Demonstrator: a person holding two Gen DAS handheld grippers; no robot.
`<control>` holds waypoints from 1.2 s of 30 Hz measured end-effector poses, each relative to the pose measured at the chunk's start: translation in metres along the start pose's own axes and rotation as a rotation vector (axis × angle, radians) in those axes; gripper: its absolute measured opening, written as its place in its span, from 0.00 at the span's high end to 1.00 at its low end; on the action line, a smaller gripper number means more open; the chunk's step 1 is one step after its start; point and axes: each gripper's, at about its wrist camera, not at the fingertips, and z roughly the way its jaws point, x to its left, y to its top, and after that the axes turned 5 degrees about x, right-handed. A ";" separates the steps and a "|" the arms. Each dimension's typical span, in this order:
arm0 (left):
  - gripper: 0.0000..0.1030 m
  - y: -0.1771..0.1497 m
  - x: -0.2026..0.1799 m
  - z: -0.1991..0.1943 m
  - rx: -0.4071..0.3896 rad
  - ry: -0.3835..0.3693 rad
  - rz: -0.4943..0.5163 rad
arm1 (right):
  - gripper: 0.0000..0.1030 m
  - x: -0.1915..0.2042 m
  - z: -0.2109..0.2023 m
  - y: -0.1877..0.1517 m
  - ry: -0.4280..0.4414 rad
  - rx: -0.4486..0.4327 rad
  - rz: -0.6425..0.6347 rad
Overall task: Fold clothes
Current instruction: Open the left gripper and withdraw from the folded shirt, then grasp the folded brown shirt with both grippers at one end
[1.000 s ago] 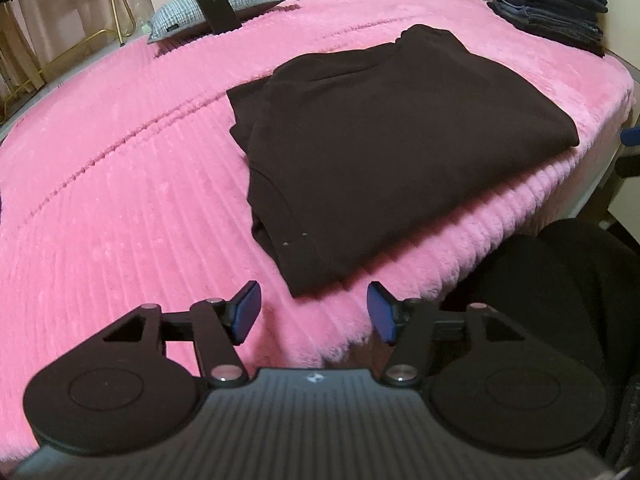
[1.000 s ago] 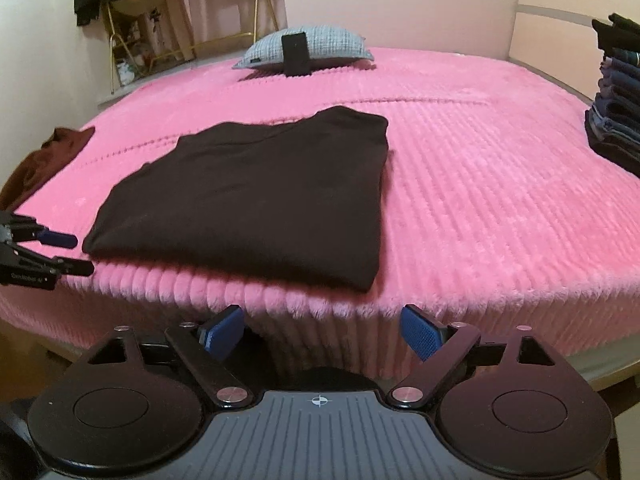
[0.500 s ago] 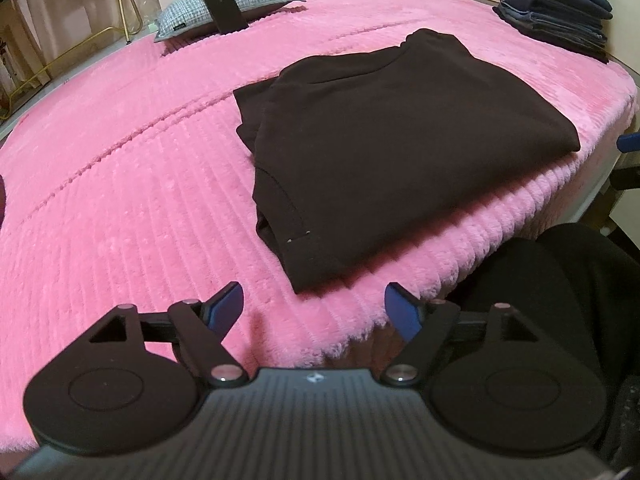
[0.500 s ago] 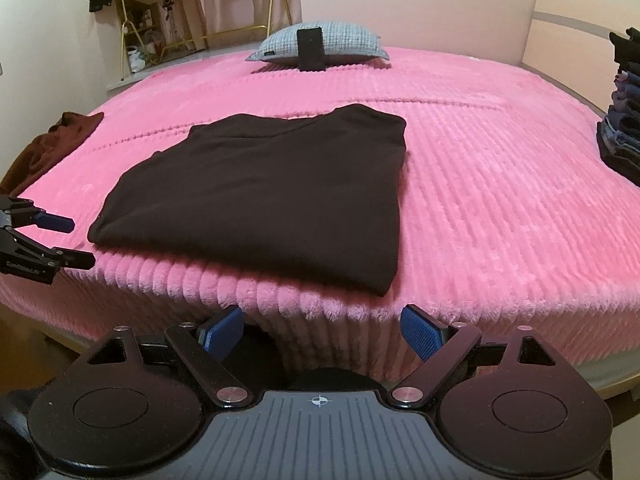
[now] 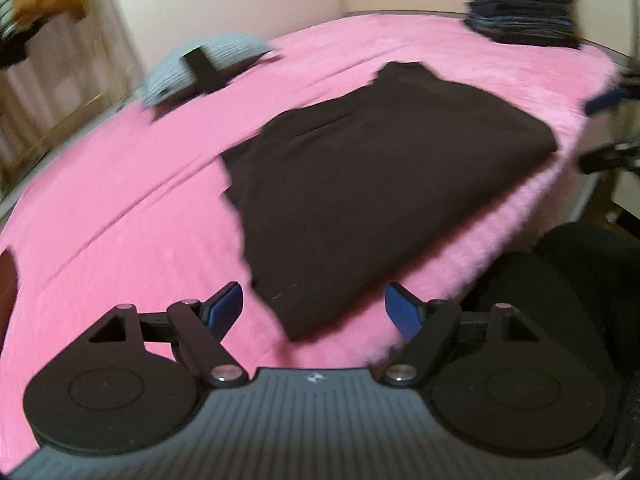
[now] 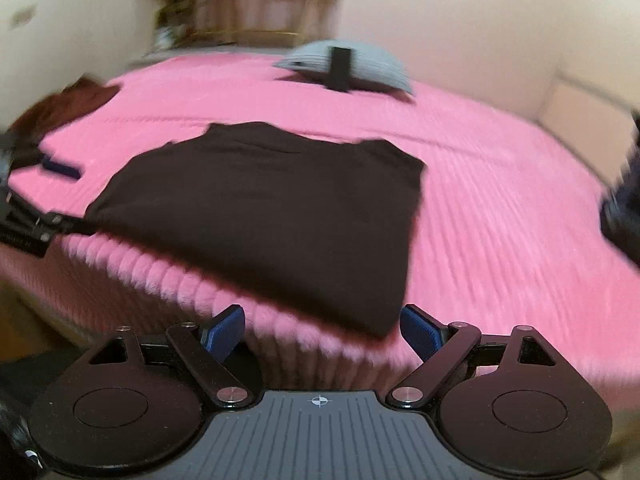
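Observation:
A dark brown folded garment (image 5: pixel 360 196) lies flat on the pink ribbed bedspread (image 5: pixel 120 220), near the bed's front edge. My left gripper (image 5: pixel 314 312) hovers just short of the garment's near left corner, jaws wide open with nothing pressed between the blue pads. In the right wrist view the same garment (image 6: pixel 272 208) fills the middle. My right gripper (image 6: pixel 322 330) is open at the bed's front edge, just below the garment's near right corner. The left gripper (image 6: pixel 48 188) also shows at that view's left edge. Both views are motion-blurred.
A grey pillow (image 5: pixel 204 66) with a black strap lies at the far side of the bed. A stack of folded dark clothes (image 5: pixel 520 4) stands at the far right corner. A reddish-brown garment (image 6: pixel 72 104) lies at the bed's left. A person's dark-clad leg (image 5: pixel 568 300) is beside the bed.
The left gripper's jaws have widened and it has rolled, tilting its view. The right gripper has shifted sideways and rolled. The garment has not moved.

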 end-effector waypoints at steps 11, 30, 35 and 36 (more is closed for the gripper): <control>0.30 0.012 -0.049 0.024 -0.010 0.055 0.295 | 0.54 0.054 0.068 -0.005 -0.173 0.059 -0.594; 0.82 0.015 -0.076 0.071 0.017 0.253 0.735 | 0.70 0.040 0.077 0.005 -0.212 -0.010 -0.596; 0.86 0.031 -0.061 0.060 0.018 0.185 0.614 | 0.48 0.047 0.083 -0.008 -0.261 -0.024 -0.639; 0.86 0.035 -0.057 0.058 0.020 0.169 0.587 | 0.48 0.049 0.086 -0.010 -0.264 -0.032 -0.665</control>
